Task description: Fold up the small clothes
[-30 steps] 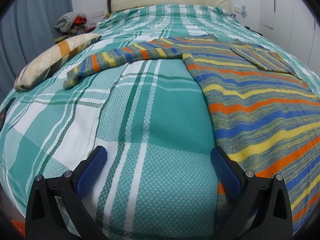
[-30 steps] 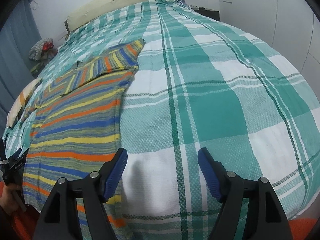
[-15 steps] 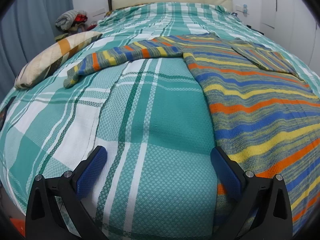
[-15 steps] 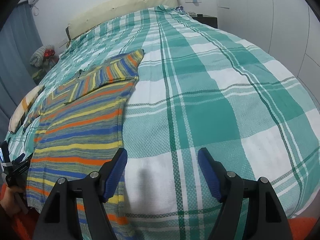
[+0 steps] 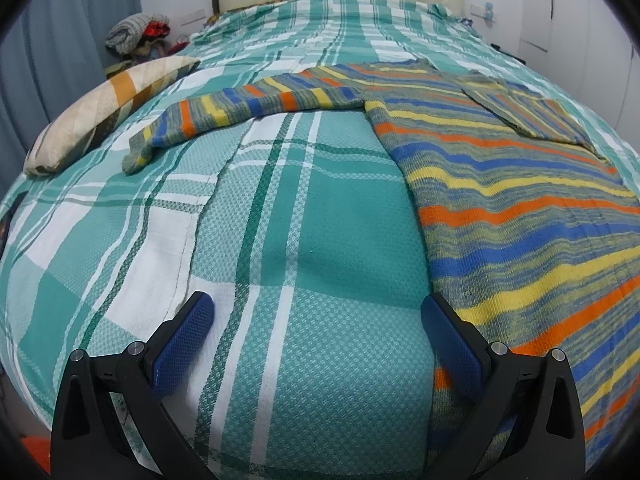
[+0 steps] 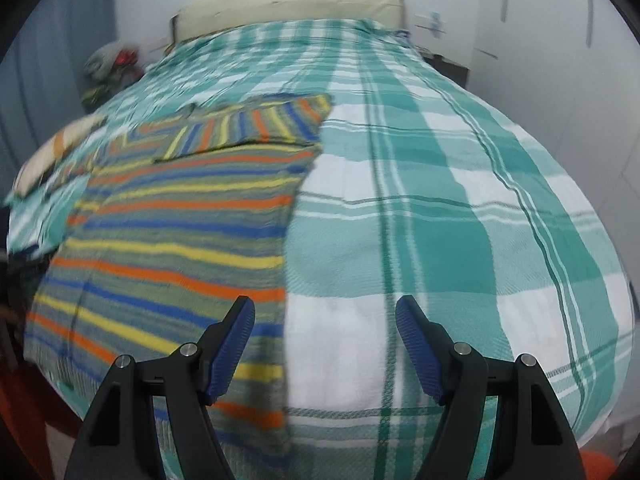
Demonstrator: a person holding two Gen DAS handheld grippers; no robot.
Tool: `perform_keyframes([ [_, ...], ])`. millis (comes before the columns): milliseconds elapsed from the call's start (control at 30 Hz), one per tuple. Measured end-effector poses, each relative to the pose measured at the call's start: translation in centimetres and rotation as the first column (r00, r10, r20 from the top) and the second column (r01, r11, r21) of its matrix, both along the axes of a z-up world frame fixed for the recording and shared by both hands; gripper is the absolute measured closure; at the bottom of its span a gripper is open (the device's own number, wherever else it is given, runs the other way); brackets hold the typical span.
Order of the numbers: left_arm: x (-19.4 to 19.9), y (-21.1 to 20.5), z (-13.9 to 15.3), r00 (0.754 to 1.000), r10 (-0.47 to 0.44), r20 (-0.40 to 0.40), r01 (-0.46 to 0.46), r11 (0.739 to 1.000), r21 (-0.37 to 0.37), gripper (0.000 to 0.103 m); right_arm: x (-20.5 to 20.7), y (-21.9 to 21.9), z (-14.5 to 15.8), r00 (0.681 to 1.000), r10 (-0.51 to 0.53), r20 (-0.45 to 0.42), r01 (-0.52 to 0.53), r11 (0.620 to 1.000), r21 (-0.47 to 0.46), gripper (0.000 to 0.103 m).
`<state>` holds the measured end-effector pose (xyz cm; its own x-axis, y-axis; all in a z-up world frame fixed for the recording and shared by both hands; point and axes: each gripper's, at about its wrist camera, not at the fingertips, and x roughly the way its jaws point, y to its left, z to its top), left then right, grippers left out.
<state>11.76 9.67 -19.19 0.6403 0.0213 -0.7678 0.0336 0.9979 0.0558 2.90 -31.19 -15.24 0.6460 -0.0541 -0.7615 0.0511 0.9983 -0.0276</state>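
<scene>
sweater (image 5: 520,208): a striped knit in blue, yellow, orange and grey-green, lying flat on the bed; in the left view it fills the right side, in the right view (image 6: 180,240) the left side.
right sleeve (image 5: 532,116): already folded in across the chest, its stripes running crosswise to the body's.
left sleeve (image 5: 240,108): stretched out sideways on the cover, the cuff (image 5: 138,156) curling near the pillow.
hem: the near edge runs to the foot of the bed, below both grippers; its exact line is partly hidden behind the fingers.
handling: judged soft, limp and light; a thin knit that will sag and stretch if lifted by one point, and it likely clings a little to the woven cover rather than sliding.
where to grip: judged best at an edge, pinching both layers, such as the cuff or the side seam near the hem; two holds spread apart should keep a fold straight.
left gripper (image 5: 318,340): jaws spread wide, nothing between them but bedcover; its right finger sits just at the sweater's near side edge.
right gripper (image 6: 324,344): jaws released and empty, straddling the sweater's other side edge; this view is motion-blurred.
bedcover (image 5: 280,240): teal and white plaid, a few shallow creases.
pillow (image 5: 108,108): cream with orange and dark stripes, by the bed's left edge, apart from the cuff.
clothes pile (image 5: 138,34): beside the headboard, well away.
</scene>
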Motion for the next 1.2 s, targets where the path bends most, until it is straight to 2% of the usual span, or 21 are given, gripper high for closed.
perform_keyframes([
  [67, 0.3, 0.2, 1.2, 0.999, 0.029, -0.021, -0.029, 0.999, -0.023, 0.001, 0.1, 0.5, -0.2, 1.000, 0.020, -0.007, -0.020, 1.000, -0.016, 0.030],
  [133, 0.1, 0.8, 2.9, 0.999, 0.045, 0.015, -0.043, 0.992, -0.118, 0.001, 0.3, 0.7, -0.4, 0.999, 0.029, -0.013, -0.029, 0.999, -0.024, 0.030],
  [200, -0.2, 2.3, 5.3, 0.994, 0.074, 0.079, -0.052, 0.966, -0.254, 0.001, 0.5, 0.8, -0.5, 0.999, 0.035, -0.009, -0.035, 0.999, -0.022, 0.030],
  [267, 0.5, 4.2, 7.1, 0.989, 0.099, 0.110, -0.058, 0.942, -0.330, 0.001, 0.7, 0.9, -0.5, 0.999, 0.039, -0.009, -0.039, 0.999, -0.013, 0.030],
  [367, 2.6, 8.4, 8.5, 0.981, 0.147, 0.124, -0.088, 0.917, -0.389, 0.001, 0.9, 0.9, -0.9, 0.999, 0.046, -0.023, -0.047, 0.999, -0.010, 0.030],
  [467, 5.0, 13.8, 8.0, 0.963, 0.252, 0.095, -0.188, 0.881, -0.434, 0.001, 1.0, 0.7, -1.0, 0.999, 0.041, -0.029, -0.041, 0.999, 0.002, 0.030],
  [533, 6.7, 17.5, 7.0, 0.937, 0.344, 0.059, -0.283, 0.848, -0.449, 0.001, 1.0, 0.4, -0.8, 0.999, 0.027, -0.022, -0.027, 0.999, 0.020, 0.030],
  [600, 8.9, 20.7, 5.4, 0.907, 0.421, -0.023, -0.385, 0.805, -0.452, 0.001, 1.1, 0.0, -0.7, 1.000, 0.012, -0.018, -0.011, 1.000, 0.029, 0.030],
  [667, 11.0, 22.0, 3.7, 0.907, 0.408, -0.102, -0.403, 0.773, -0.490, 0.002, 1.2, -0.2, -0.7, 1.000, 0.001, -0.020, -0.001, 0.999, 0.033, 0.030],
  [733, 12.4, 21.9, 2.4, 0.911, 0.386, -0.143, -0.401, 0.756, -0.518, 0.005, 1.3, -0.3, -0.9, 1.000, -0.005, -0.029, 0.006, 0.999, 0.033, 0.030],
  [767, 12.9, 21.6, 1.9, 0.915, 0.377, -0.146, -0.394, 0.751, -0.530, 0.009, 1.3, -0.3, -1.0, 0.999, -0.006, -0.033, 0.007, 0.999, 0.033, 0.030],
  [800, 13.4, 21.2, 1.5, 0.919, 0.367, -0.145, -0.384, 0.748, -0.542, 0.023, 1.4, -0.3, -1.1, 0.999, -0.006, -0.038, 0.007, 0.999, 0.031, 0.030],
  [833, 13.7, 20.8, 1.3, 0.922, 0.358, -0.149, -0.378, 0.743, -0.553, 0.051, 1.4, -0.3, -1.2, 0.999, -0.005, -0.042, 0.006, 1.000, 0.029, 0.030],
  [900, 14.5, 20.6, 0.9, 0.913, 0.360, -0.194, -0.404, 0.726, -0.556, 0.096, 1.3, -0.2, -1.2, 0.999, -0.001, -0.043, 0.003, 1.000, 0.026, 0.030],
  [933, 14.8, 20.6, 1.4, 0.905, 0.379, -0.193, -0.420, 0.717, -0.557, 0.097, 1.3, -0.2, -1.1, 0.999, 0.000, -0.041, 0.001, 1.000, 0.026, 0.030],
  [967, 14.7, 20.3, 2.5, 0.899, 0.406, -0.164, -0.426, 0.724, -0.543, 0.097, 1.2, -0.2, -1.1, 0.999, 0.001, -0.038, 0.000, 1.000, 0.030, 0.030],
  [1033, 15.0, 19.0, 5.1, 0.905, 0.412, -0.106, -0.406, 0.763, -0.503, 0.098, 1.2, -0.3, -0.8, 1.000, 0.002, -0.029, -0.001, 0.999, 0.052, 0.030],
  [1100, 15.8, 15.9, 8.5, 0.932, 0.361, -0.030, -0.338, 0.834, -0.436, 0.098, 1.2, -0.6, -0.6, 1.000, -0.002, -0.021, 0.004, 0.997, 0.075, 0.030],
  [1133, 16.2, 13.1, 10.7, 0.952, 0.305, 0.018, -0.274, 0.879, -0.391, 0.098, 1.3, -0.8, -0.5, 1.000, -0.005, -0.017, 0.007, 0.996, 0.090, 0.030],
  [1167, 16.5, 10.5, 12.3, 0.967, 0.248, 0.051, -0.215, 0.909, -0.357, 0.098, 1.4, -1.0, -0.4, 1.000, -0.008, -0.014, 0.010, 0.994, 0.104, 0.030],
  [1200, 16.7, 8.5, 13.5, 0.977, 0.199, 0.072, -0.164, 0.927, -0.337, 0.098, 1.4, -1.3, -0.3, 1.000, -0.013, -0.010, 0.014, 0.993, 0.121, 0.030],
])
